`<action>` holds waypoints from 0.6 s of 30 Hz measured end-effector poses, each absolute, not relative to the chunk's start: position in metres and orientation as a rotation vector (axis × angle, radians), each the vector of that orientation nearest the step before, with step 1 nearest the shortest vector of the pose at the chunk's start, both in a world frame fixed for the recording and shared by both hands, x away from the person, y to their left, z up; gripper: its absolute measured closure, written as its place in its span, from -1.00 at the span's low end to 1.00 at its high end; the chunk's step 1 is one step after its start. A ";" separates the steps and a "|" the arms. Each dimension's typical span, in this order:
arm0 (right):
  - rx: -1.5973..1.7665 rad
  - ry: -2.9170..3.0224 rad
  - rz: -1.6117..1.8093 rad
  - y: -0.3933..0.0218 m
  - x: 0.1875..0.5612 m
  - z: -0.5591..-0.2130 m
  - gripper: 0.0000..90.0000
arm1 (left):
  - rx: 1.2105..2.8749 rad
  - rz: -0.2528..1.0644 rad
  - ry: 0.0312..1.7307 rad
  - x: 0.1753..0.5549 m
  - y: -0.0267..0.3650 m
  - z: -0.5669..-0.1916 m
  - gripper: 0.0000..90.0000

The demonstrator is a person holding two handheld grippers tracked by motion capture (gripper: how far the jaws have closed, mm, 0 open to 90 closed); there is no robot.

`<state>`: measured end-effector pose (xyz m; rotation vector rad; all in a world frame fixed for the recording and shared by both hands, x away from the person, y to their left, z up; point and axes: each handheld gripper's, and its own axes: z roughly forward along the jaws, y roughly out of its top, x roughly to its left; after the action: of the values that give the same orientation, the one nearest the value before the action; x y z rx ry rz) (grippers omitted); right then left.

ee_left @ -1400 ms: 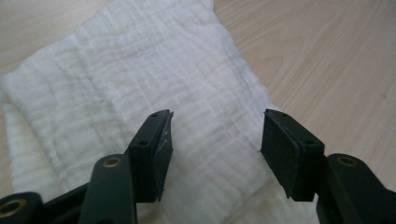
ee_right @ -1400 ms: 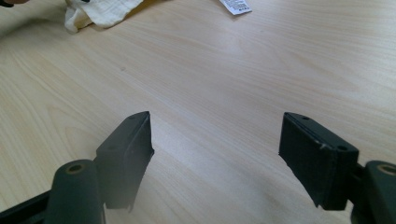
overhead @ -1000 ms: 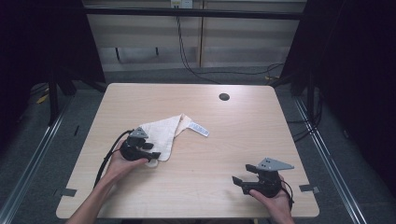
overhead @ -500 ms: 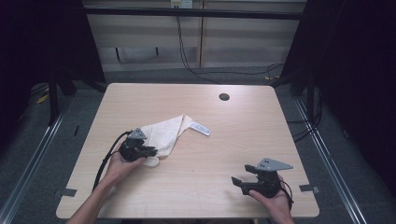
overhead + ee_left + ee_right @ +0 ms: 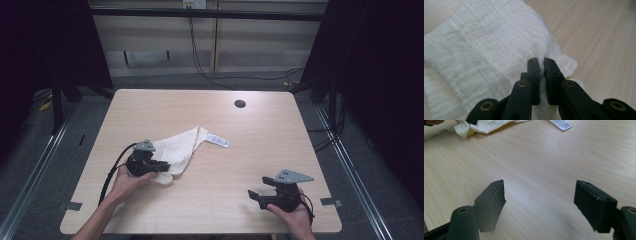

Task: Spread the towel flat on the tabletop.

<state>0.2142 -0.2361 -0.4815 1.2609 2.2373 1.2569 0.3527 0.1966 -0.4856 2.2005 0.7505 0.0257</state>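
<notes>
A cream-white cloth (image 5: 181, 148) with a printed white label (image 5: 218, 140) lies folded on the left-centre of the wooden table (image 5: 215, 115). My left gripper (image 5: 161, 166) is at the cloth's near edge, its jaws shut on a pinch of the fabric (image 5: 499, 47). In the left gripper view the cloth bulges up between the two black fingers (image 5: 533, 72). My right gripper (image 5: 253, 194) rests low near the table's front right, jaws wide open over bare wood, nothing between them (image 5: 539, 202). In the right gripper view the cloth (image 5: 484, 125) and the label (image 5: 561, 123) lie far ahead.
A round dark cable hole (image 5: 240, 104) sits in the table's far right part. The left gripper's cable (image 5: 112, 167) loops toward the front left edge. Bare wood spreads between the two grippers. Dark floor and metal rails surround the table.
The left gripper has shifted slightly toward the near left with the cloth's edge pinched, bunching the fabric. The right gripper has stayed where it was, open.
</notes>
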 end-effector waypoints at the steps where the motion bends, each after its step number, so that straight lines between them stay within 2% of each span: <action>1: 1.261 2.237 1.257 -0.236 0.214 -0.482 -0.46 | 2.195 0.022 0.748 0.351 0.197 -0.485 0.87; 18: 1.278 2.223 1.252 -0.237 0.215 -0.482 -0.47 | 2.169 -0.002 0.667 0.321 0.198 -0.463 0.87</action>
<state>0.2151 -0.2365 -0.4820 1.2779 2.2229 1.2518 0.3215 0.1980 -0.4634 2.1694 0.6669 -0.0024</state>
